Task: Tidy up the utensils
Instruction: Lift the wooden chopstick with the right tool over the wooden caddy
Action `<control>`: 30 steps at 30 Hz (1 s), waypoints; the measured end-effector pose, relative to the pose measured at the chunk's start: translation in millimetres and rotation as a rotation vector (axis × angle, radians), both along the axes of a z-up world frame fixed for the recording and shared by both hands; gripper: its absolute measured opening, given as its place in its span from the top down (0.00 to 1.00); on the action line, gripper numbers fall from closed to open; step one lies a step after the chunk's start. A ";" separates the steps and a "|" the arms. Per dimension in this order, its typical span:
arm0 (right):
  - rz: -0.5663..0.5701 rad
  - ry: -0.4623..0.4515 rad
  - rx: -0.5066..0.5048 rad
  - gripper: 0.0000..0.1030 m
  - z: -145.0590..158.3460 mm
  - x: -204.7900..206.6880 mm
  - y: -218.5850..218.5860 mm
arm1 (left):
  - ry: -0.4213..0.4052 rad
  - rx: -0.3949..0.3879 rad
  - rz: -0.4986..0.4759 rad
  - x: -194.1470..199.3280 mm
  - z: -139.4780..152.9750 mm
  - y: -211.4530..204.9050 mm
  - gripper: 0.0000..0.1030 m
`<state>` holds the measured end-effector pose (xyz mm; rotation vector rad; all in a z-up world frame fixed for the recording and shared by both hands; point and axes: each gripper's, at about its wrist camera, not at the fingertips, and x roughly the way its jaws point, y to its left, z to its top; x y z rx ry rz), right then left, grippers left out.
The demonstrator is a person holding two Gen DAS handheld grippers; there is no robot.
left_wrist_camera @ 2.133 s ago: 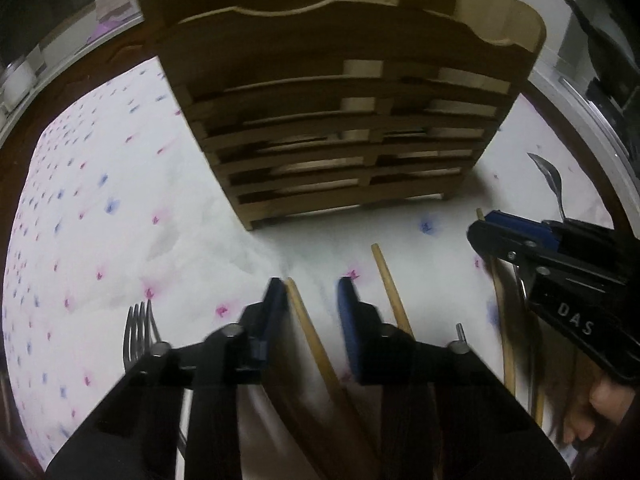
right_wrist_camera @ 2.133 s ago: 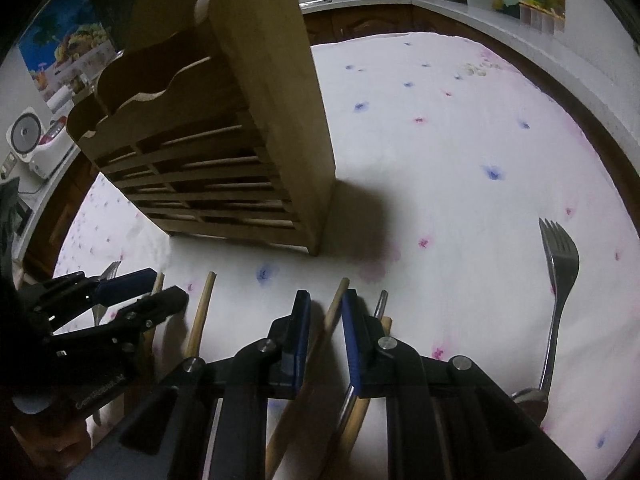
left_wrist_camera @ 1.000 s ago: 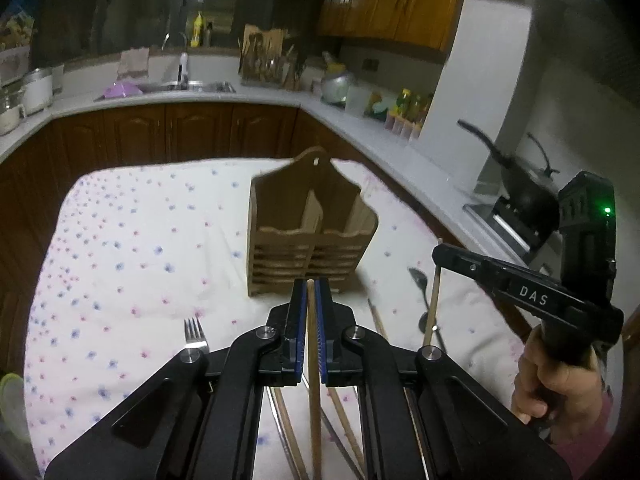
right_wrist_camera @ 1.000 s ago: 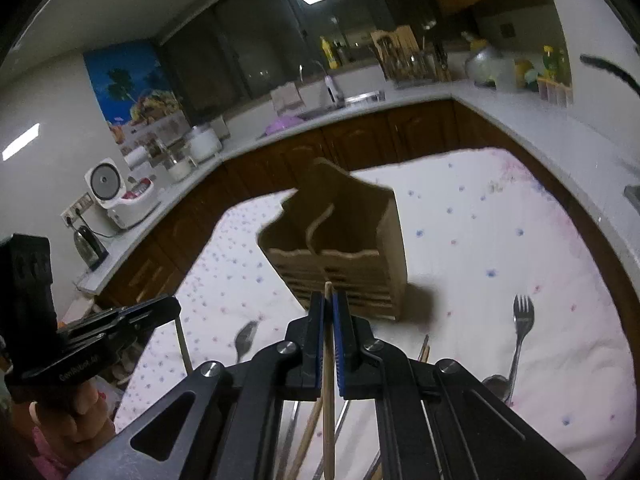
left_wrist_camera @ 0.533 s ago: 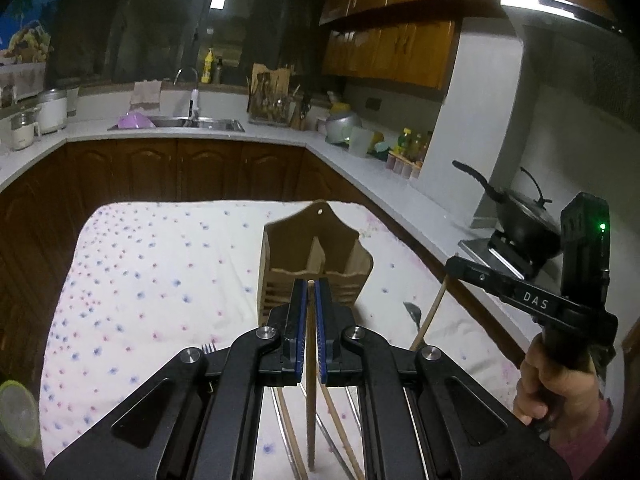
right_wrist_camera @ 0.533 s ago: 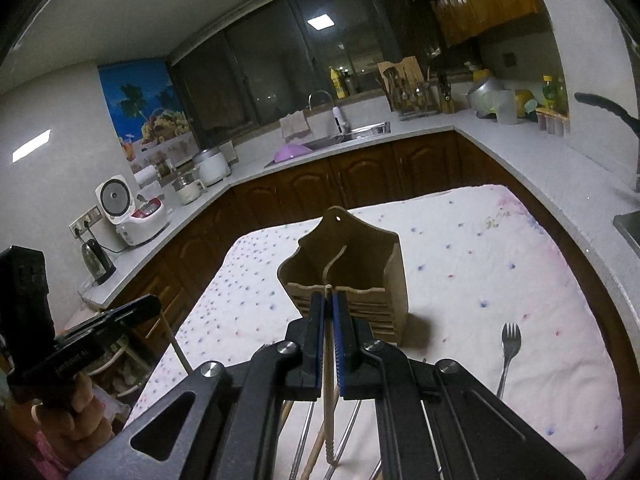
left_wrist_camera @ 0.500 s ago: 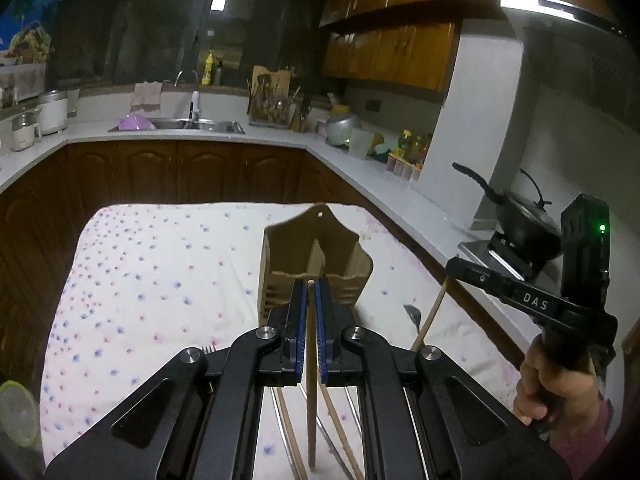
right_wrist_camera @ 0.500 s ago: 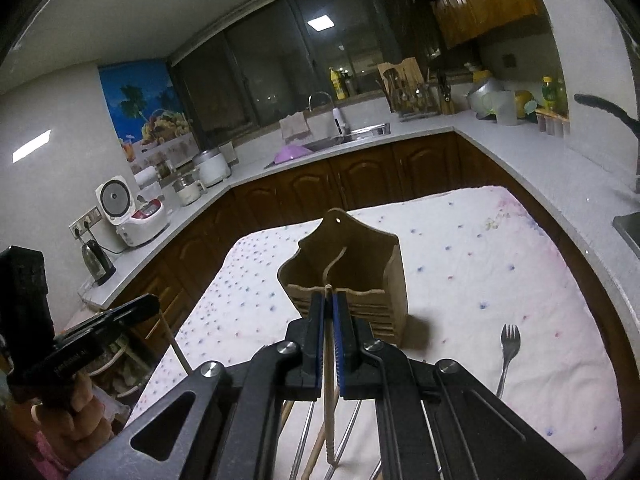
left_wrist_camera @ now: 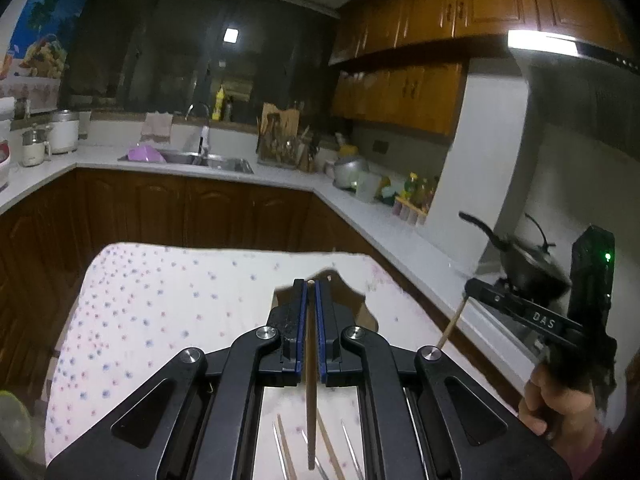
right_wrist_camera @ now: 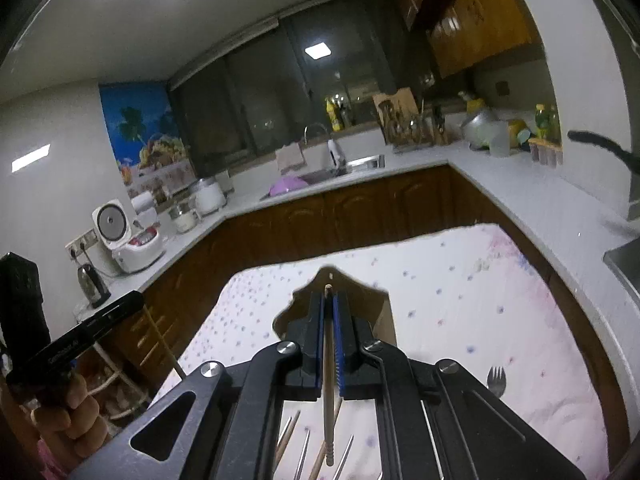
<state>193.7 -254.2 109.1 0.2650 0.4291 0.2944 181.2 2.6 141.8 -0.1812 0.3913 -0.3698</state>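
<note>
Wooden chopstick [left_wrist_camera: 310, 384] clamped in the left gripper [left_wrist_camera: 311, 300], another chopstick [right_wrist_camera: 329, 364] pinched tight in the right gripper [right_wrist_camera: 329, 308], both hanging downward. The wooden caddy [right_wrist_camera: 382, 312] sits dead ahead, just beyond and below each set of tips, about equally near; spare utensils [right_wrist_camera: 304, 452] lie beneath.

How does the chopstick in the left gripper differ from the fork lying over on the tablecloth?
The chopstick is a plain wooden stick; the fork is metal with tines. The chopstick hangs in the air, clamped between the pads of the shut left gripper, while the fork lies flat on the spotted tablecloth, untouched. Neither the chopstick nor the fork is yet in the wooden caddy.
</note>
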 end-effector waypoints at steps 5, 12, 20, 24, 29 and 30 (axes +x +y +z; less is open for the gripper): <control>-0.033 -0.049 0.013 0.96 16.4 10.3 -6.9 | -0.047 -0.019 0.028 16.0 15.9 2.9 0.97; -0.070 -0.117 0.037 0.96 44.2 37.9 -14.1 | -0.117 -0.059 0.062 48.3 43.8 4.0 0.97; -0.118 -0.152 0.018 0.96 54.1 84.6 -15.1 | -0.132 -0.091 0.122 100.4 48.8 0.4 0.97; -0.124 -0.142 0.003 0.96 37.8 106.3 -10.9 | -0.131 -0.102 0.170 122.6 34.2 -1.7 0.97; -0.116 -0.118 0.007 0.96 7.0 121.9 -6.5 | -0.113 -0.126 0.212 142.4 0.5 -2.9 0.97; -0.118 -0.114 0.009 0.96 0.3 123.8 -6.4 | -0.108 -0.127 0.220 146.1 -7.7 -3.7 0.97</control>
